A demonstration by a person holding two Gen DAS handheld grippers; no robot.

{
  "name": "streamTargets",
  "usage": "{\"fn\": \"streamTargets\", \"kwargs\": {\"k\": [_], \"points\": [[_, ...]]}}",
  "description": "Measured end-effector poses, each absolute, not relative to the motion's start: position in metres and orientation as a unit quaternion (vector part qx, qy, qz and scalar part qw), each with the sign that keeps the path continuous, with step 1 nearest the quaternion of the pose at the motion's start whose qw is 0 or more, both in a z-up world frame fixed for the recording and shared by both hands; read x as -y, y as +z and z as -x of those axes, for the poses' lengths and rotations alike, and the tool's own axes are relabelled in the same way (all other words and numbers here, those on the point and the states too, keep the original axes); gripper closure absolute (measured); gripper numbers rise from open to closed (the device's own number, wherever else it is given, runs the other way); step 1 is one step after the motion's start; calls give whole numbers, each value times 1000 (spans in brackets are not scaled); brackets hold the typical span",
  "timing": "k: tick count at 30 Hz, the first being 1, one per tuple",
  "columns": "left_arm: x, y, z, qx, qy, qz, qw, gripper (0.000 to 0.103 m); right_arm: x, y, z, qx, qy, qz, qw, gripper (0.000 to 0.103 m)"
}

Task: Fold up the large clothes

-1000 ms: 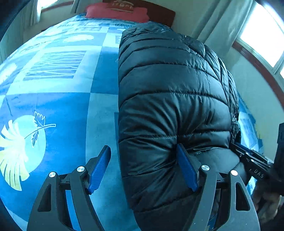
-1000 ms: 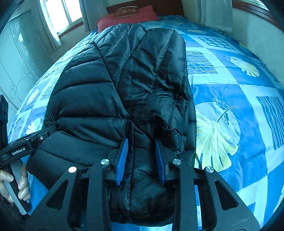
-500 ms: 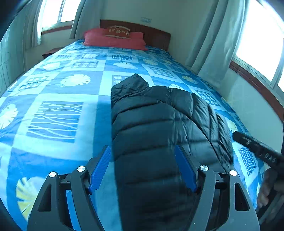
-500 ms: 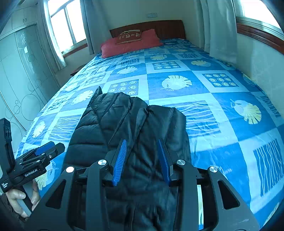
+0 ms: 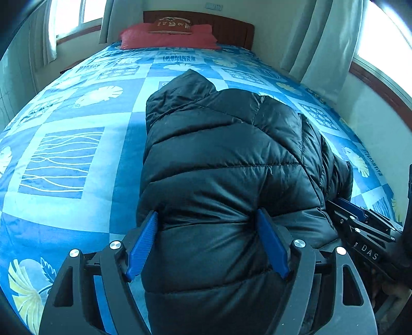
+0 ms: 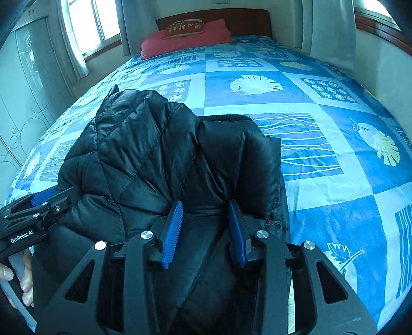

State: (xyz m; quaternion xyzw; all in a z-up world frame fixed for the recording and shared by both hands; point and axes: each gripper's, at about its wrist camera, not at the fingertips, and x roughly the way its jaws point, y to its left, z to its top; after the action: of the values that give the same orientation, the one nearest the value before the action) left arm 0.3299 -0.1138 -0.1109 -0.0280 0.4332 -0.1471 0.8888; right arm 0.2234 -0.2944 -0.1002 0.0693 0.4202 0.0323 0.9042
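Note:
A black quilted puffer jacket (image 5: 226,159) lies lengthwise on the bed, its near end bunched between both grippers; it also shows in the right wrist view (image 6: 164,159). My left gripper (image 5: 206,242) has its blue pads wide apart, pressing into the jacket's near left edge. My right gripper (image 6: 206,226) has its pads closer together, closed on a thick fold of the jacket's near right part. The right gripper shows at the right edge of the left wrist view (image 5: 365,232), the left gripper at the left edge of the right wrist view (image 6: 33,214).
The bed (image 6: 322,144) has a blue patterned cover with leaf and shell prints. A red pillow (image 5: 167,36) lies against the wooden headboard (image 6: 247,18). Curtains and windows stand on both sides, a wardrobe (image 6: 23,85) at the left.
Both grippers rose and pulled back from the jacket's near end, then dropped close to it again. The far end of the jacket now lies folded shorter on the bed.

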Motion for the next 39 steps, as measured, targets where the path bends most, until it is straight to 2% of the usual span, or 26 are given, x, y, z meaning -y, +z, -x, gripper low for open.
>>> {"fn": "streamTargets", "kwargs": {"k": [14,30,34,39], "points": [[118,-116,-329,-433,-141,22,890,27,292,-108,-222,-409,27,-67,910,68],[125,-104,-329,-436,-124,-14,891,26,290,-92,-217,-412,18,-60,909,67],[120,-96,-329,-447,-126,-6,886,26,293,-82,-209,-408,18,-75,910,64],[104,-79,-321,-447,-130,27,885,27,301,-66,-191,-391,16,-95,915,55]]}}
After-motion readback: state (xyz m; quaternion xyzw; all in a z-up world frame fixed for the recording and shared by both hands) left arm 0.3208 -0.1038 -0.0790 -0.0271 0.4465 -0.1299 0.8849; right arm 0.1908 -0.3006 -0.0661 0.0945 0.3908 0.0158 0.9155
